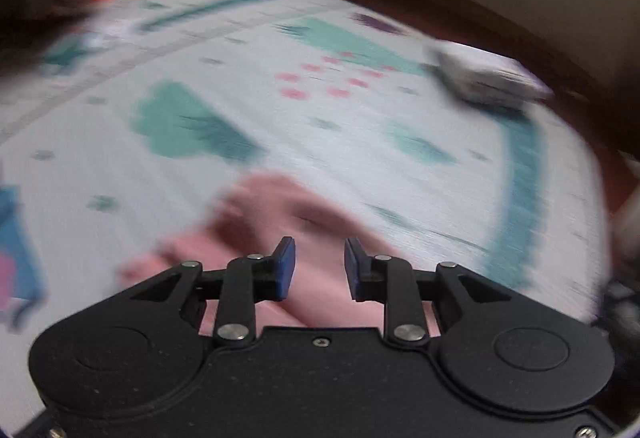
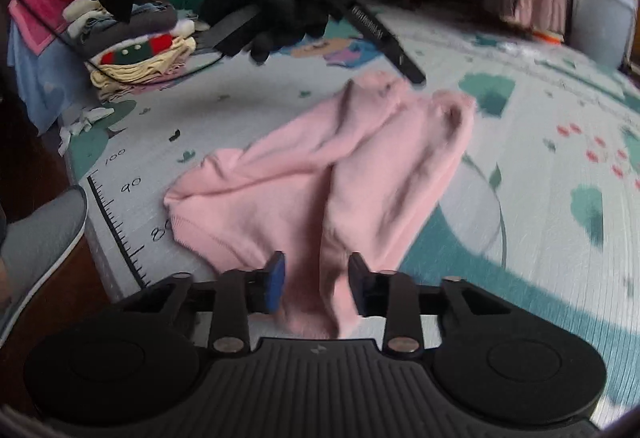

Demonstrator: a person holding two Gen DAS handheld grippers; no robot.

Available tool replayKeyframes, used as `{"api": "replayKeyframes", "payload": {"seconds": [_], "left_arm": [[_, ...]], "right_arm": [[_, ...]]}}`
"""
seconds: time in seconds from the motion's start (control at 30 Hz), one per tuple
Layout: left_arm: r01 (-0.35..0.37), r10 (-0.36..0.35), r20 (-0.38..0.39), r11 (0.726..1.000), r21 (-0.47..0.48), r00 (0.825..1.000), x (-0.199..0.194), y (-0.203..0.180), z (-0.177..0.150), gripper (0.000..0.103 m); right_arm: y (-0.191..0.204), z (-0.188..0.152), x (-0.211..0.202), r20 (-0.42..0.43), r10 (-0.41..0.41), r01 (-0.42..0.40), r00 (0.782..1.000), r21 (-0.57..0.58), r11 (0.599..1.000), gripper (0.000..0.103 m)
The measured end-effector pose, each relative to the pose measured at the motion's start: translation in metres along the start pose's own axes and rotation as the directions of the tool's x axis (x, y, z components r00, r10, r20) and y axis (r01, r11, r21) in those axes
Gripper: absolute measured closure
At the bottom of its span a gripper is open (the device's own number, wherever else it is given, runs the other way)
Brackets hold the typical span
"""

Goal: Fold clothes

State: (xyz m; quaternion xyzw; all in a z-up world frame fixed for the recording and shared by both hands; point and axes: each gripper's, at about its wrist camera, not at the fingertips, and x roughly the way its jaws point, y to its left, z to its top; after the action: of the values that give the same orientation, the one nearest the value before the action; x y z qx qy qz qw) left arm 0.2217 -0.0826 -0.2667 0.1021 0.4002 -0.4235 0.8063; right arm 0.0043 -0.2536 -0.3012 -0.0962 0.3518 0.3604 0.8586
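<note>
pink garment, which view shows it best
The right wrist view: the pink garment lies spread on the play mat, nearly whole. The left wrist view shows only a blurred part behind the gripper fingers.

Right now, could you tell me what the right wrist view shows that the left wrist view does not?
Only the right wrist view shows the gloved hand holding the left gripper, the heap of clothes at the mat's edge, the printed ruler, and the right gripper with pink cloth between its pads. Only the left wrist view shows a folded light bundle at the mat's far edge. Both show the pink garment on the patterned play mat.
</note>
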Motion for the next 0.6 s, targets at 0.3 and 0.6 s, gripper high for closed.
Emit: {"api": "replayKeyframes", "payload": {"seconds": [0.3,0.6], "left_arm": [[0.052,-0.035,-0.091,0.979,0.198,0.995,0.040,-0.032,-0.034,0.079],[-0.042,0.040,0.012,0.972,0.232,0.999,-0.056,-0.031,-0.036,0.079]], "right_arm": [[-0.036,-0.018,0.029,-0.038,0.075,-0.063,0.996,0.243,0.968,0.096],[-0.029,-0.005,0.004,-0.005,0.122,-0.121,0.992,0.134,0.984,0.090]]}}
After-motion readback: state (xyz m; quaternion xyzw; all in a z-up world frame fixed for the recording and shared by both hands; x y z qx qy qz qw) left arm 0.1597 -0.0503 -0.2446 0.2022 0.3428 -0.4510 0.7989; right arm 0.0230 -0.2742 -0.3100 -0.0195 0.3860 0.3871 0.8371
